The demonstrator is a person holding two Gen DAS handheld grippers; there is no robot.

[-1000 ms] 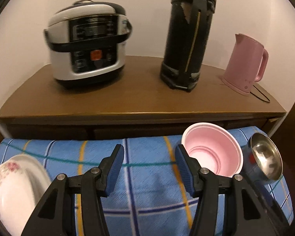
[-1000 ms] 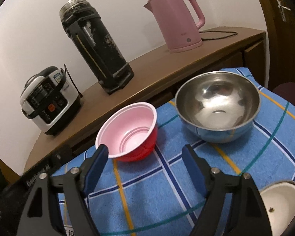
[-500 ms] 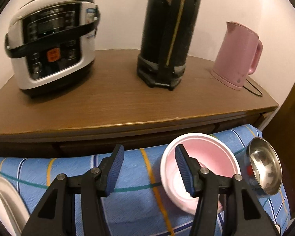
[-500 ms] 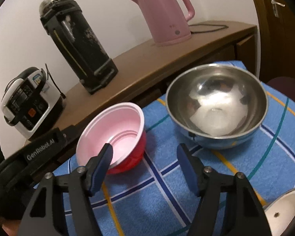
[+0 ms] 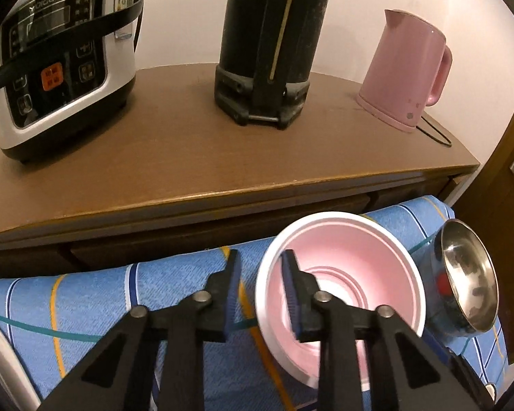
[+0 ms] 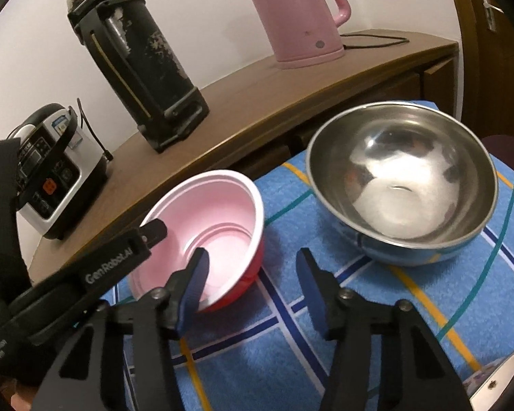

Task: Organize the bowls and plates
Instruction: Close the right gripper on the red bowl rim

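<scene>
Left wrist view: my left fingers (image 5: 258,267) straddle the pink bowl (image 5: 353,260) rim, narrowed but not clamped; right fingers (image 6: 253,270) gape empty. Steel bowl (image 6: 404,185) stands apart; nothing stacked yet.

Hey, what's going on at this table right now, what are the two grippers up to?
The left gripper straddles the near rim of the pink plastic bowl with a red outside, one finger inside and one outside, and the jaws look not yet clamped. The bowl sits on the blue checked tablecloth beside the round stainless steel bowl. The right gripper hangs open over the cloth between the two bowls, holding nothing.
</scene>
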